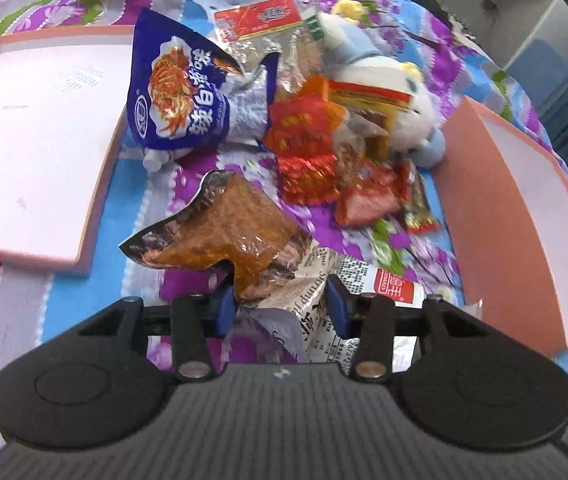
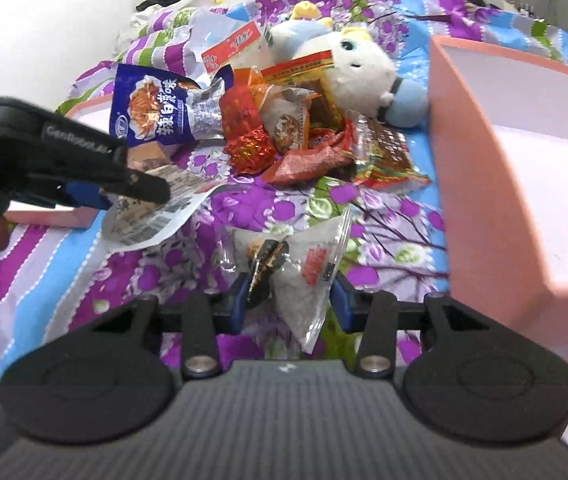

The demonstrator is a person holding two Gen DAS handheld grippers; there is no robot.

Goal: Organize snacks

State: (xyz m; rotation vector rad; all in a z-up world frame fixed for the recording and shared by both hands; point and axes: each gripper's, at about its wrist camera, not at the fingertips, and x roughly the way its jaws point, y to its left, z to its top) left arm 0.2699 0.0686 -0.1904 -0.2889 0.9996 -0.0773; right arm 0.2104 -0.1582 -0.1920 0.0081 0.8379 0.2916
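A pile of snack packets [image 1: 316, 136] lies on a flowered bedspread, with a blue noodle-picture bag [image 1: 180, 88] at its left; the bag also shows in the right wrist view [image 2: 156, 108]. My left gripper [image 1: 280, 308] is shut on a shrimp snack packet [image 1: 224, 236] with an orange window and newsprint wrapper, held above the bed. It also shows in the right wrist view [image 2: 152, 208]. My right gripper [image 2: 290, 304] is shut on a clear white snack packet [image 2: 300, 276] with red print.
An open pink box [image 2: 496, 168] stands at the right, white inside. A flat pink lid [image 1: 24, 136] lies at the left. A white and blue plush toy [image 2: 356, 68] rests behind the pile. Furniture shows at the far right.
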